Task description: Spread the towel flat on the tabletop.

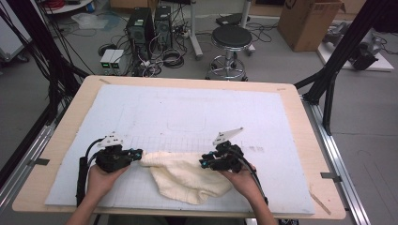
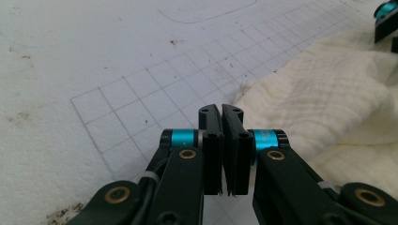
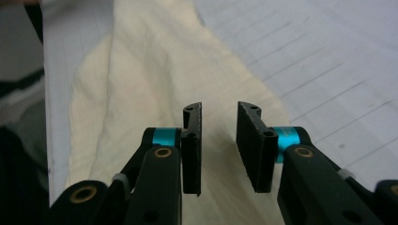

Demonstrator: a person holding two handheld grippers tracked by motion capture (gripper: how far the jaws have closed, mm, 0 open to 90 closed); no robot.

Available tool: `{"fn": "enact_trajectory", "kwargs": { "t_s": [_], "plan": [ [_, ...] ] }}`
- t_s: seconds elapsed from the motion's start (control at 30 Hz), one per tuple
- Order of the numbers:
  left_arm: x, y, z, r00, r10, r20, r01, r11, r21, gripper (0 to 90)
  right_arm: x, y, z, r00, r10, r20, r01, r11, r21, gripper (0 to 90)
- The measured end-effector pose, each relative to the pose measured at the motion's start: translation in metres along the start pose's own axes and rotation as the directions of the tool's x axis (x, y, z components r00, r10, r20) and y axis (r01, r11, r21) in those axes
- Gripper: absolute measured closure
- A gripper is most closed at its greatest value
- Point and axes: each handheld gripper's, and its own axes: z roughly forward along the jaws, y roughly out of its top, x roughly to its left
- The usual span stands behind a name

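A crumpled cream cloth (image 1: 184, 176) lies on the white gridded mat (image 1: 187, 112) near the front edge. My left gripper (image 1: 139, 153) sits at the cloth's left corner. In the left gripper view its jaws (image 2: 221, 112) are shut with nothing visible between them, and the cloth (image 2: 328, 103) starts just beyond and to the right of the tips. At the cloth's upper right edge is my right gripper (image 1: 202, 163). Seen from the right gripper view, the gripper (image 3: 219, 110) stands open just above the cloth (image 3: 141, 84), nothing between its fingers.
The mat covers a wooden table (image 1: 61, 131) whose front edge is close to the hands. Beyond the table stand a black stool (image 1: 231, 40), computer towers (image 1: 141, 26) with cables, and a cardboard box (image 1: 307, 21). Black frame posts (image 1: 331, 75) flank the table.
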Motion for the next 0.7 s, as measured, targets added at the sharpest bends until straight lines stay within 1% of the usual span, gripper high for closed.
{"fn": "enact_trajectory", "kwargs": {
  "t_s": [0.03,0.1,0.13,0.17,0.23,0.27,0.33,0.37,0.4,0.47,0.5,0.53,0.57,0.6,0.63,0.67,0.7],
  "plan": [
    [0.000,0.000,0.000,1.0000,0.002,-0.001,-0.002,1.0000,0.004,86.4,-0.003,0.002,-0.004,0.9997,0.012,0.022,-0.011,1.000,-0.017,69.2],
    [0.000,0.000,0.001,1.0000,0.005,-0.001,-0.005,0.9999,0.010,86.4,-0.009,0.003,-0.006,0.9987,0.031,0.042,-0.029,0.999,-0.027,67.9],
    [0.000,0.000,0.001,1.0000,0.000,0.000,0.000,1.0000,0.006,86.4,-0.012,0.003,-0.005,0.9979,0.034,0.056,-0.033,0.999,-0.027,67.9],
    [0.000,0.000,0.001,1.0000,0.000,-0.001,0.000,1.0000,0.005,86.4,-0.016,0.003,-0.003,0.9972,0.051,0.054,-0.050,0.999,-0.016,66.9],
    [0.001,0.000,0.000,1.0000,0.004,-0.005,-0.004,1.0000,0.007,86.4,-0.022,0.002,0.002,0.9963,0.066,0.056,-0.065,0.998,-0.010,66.2],
    [0.001,0.000,0.000,1.0000,0.005,-0.004,-0.005,1.0000,0.007,86.4,-0.023,0.003,0.004,0.9956,0.079,0.050,-0.078,0.997,-0.017,66.1],
    [0.001,-0.001,0.001,1.0000,0.004,-0.004,-0.004,0.9999,0.009,86.4,-0.026,0.004,0.005,0.9951,0.084,0.052,-0.082,0.996,-0.040,66.1],
    [0.001,-0.001,0.001,1.0000,0.007,-0.005,-0.006,0.9999,0.009,86.4,-0.027,0.005,0.007,0.9945,0.091,0.052,-0.089,0.995,-0.040,66.0],
    [0.001,-0.001,0.002,1.0000,0.003,-0.005,-0.003,1.0000,0.006,86.4,-0.028,0.005,0.011,0.9949,0.087,0.052,-0.086,0.996,-0.026,65.0],
    [0.001,-0.001,0.001,1.0000,0.005,-0.005,-0.005,1.0000,0.008,86.4,-0.028,0.005,0.020,0.9948,0.091,0.044,-0.092,0.996,0.019,63.7],
    [0.001,-0.001,0.001,1.0000,0.006,-0.002,-0.006,0.9999,0.010,86.4,-0.029,0.004,0.026,0.9951,0.091,0.038,-0.093,0.995,0.047,63.7],
    [0.001,0.000,0.000,1.0000,0.007,-0.004,-0.007,0.9999,0.009,86.4,-0.028,0.003,0.031,0.9961,0.083,0.032,-0.085,0.993,0.087,64.1],
    [0.001,0.000,0.000,1.0000,0.003,-0.004,-0.003,1.0000,0.007,86.4,-0.027,0.002,0.033,0.9964,0.075,0.040,-0.078,0.992,0.095,65.8],
    [0.001,0.000,0.000,1.0000,0.004,-0.005,-0.004,1.0000,0.006,86.4,-0.026,0.003,0.033,0.9971,0.064,0.041,-0.067,0.993,0.094,71.2],
    [0.001,0.000,0.001,1.0000,0.000,-0.005,0.000,1.0000,0.003,86.4,-0.026,0.003,0.033,0.9981,0.058,0.021,-0.060,0.993,0.103,77.8],
    [0.002,0.000,0.001,1.0000,-0.004,-0.003,0.004,1.0000,0.003,86.4,-0.026,0.003,0.033,0.9985,0.054,0.013,-0.055,0.992,0.110,83.2],
    [0.002,0.001,0.002,1.0000,-0.008,-0.003,0.008,1.0000,0.003,86.5,-0.024,0.003,0.033,0.9994,0.034,0.013,-0.035,0.991,0.127,85.7]
  ]
}}
